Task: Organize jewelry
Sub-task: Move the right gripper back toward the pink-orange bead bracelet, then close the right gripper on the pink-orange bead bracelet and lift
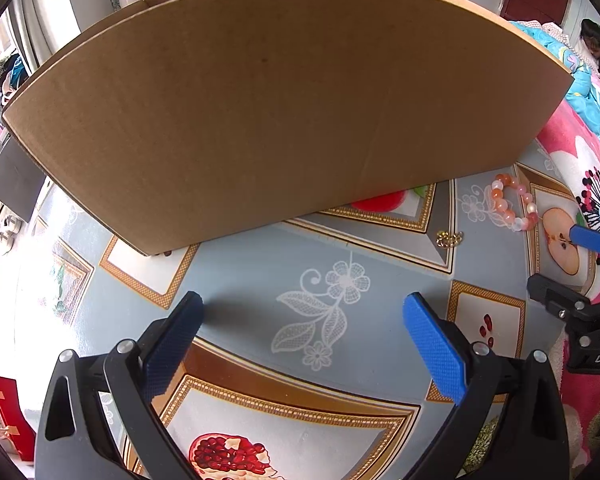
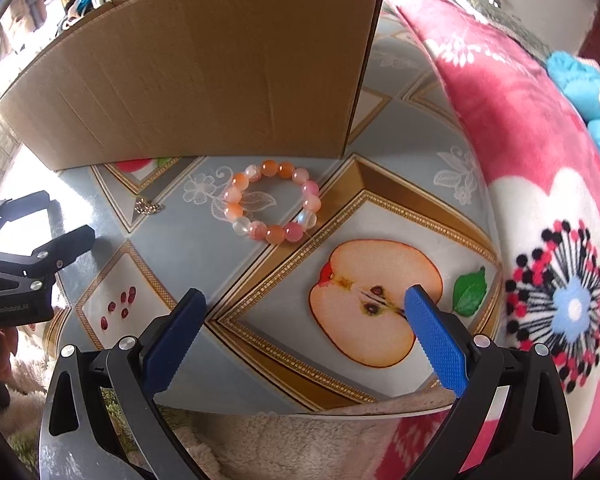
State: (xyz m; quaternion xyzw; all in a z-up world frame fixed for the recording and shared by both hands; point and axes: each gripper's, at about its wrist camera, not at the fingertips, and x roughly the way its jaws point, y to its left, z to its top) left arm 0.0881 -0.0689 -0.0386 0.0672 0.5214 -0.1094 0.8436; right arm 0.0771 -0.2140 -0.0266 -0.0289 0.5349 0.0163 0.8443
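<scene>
Right wrist view showed the right gripper [image 2: 305, 312] with fingers spread wide and empty above the bench [image 2: 260, 272]. Just beyond lay the bead bracelet [image 2: 274, 202], loose and light, its smooth beads likely slippery; pinching across one side of the ring looked safest. Left of it sat a small gold chain [image 2: 149, 206], limp and thin. Behind stood the cardboard box [image 2: 204, 68]. The left gripper [image 1: 302, 320] was likewise released.
</scene>
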